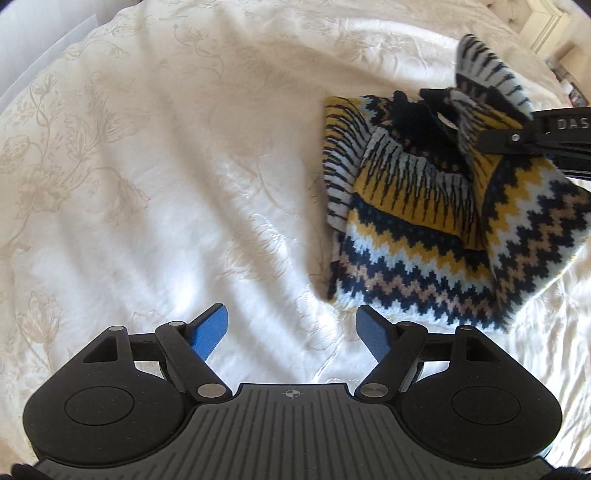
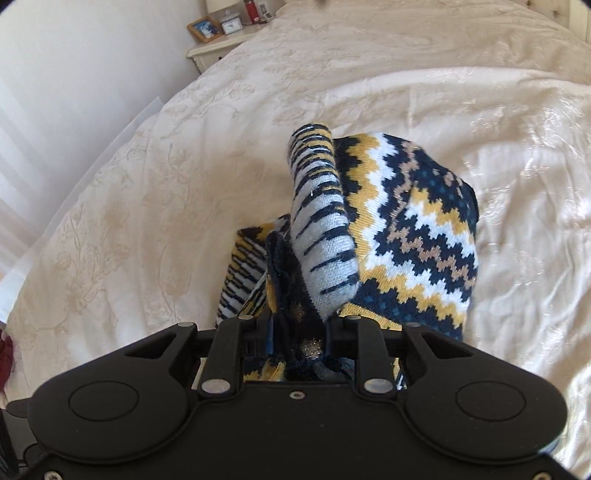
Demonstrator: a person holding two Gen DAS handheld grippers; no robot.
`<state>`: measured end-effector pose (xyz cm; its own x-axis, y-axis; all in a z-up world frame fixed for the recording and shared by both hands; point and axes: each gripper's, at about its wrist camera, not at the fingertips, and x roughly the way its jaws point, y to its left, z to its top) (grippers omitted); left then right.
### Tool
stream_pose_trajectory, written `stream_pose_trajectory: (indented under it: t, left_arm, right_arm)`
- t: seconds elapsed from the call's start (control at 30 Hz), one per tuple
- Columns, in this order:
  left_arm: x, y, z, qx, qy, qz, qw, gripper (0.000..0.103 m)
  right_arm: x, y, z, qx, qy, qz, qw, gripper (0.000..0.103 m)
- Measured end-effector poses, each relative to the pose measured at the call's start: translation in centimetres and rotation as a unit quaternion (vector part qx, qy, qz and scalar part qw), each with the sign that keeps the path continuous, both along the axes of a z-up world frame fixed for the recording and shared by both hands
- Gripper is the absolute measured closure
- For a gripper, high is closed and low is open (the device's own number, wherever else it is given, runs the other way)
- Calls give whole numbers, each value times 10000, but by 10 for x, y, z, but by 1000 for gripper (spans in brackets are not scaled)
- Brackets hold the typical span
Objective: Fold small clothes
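Left wrist view: the left hand-held gripper hovers over the bedspread with its blue-padded fingers spread apart and nothing between them. Just ahead and to the right lies the sweater, a small knit in navy, yellow, white and tan zigzag bands, bunched on the bed. Its nearest hem lies just beyond the right blue pad. At the right edge the right hand-held gripper reaches in, black and lettered, clamped on a lifted fold of the sweater; a striped flap stands up above it.

Right wrist view: the right hand-held gripper has its fingers drawn together on a thick wad of the sweater, which fills the gap between them and hides the pads. A striped sleeve rises from the grip and leans away, with the zigzag body draped to its right and a further striped part hanging lower left. Beneath it spreads the cream floral bedspread. In the far upper left stands a nightstand with a framed picture, a small clock and a red bottle. A dark red item shows at the left edge.
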<state>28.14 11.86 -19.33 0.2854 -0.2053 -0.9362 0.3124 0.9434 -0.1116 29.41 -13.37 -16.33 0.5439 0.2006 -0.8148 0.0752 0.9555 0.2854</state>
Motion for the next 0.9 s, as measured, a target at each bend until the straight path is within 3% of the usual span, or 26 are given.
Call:
stream_pose_trajectory:
  t: [0.23, 0.3, 0.43, 0.6, 0.9]
  left_arm:
    - [11, 25, -3, -64, 47, 116, 9999, 27]
    - [13, 28, -4, -62, 63, 127, 9999, 27]
    - [18, 31, -2, -97, 53, 106, 9999, 27]
    - [28, 21, 11, -223, -98, 6, 9997, 27]
    - [41, -52, 41, -589, -655, -641, 9940, 27]
  right_arm:
    - [19, 48, -34, -553, 327, 183, 9978, 65]
    - [21, 52, -39, -448, 326, 215, 9982, 56]
    - [13, 54, -32, 94, 13, 383, 9992, 55]
    - [-10, 26, -13, 309, -276, 37, 9991, 55]
    - [-50, -43, -22, -332, 16, -837, 9959, 55]
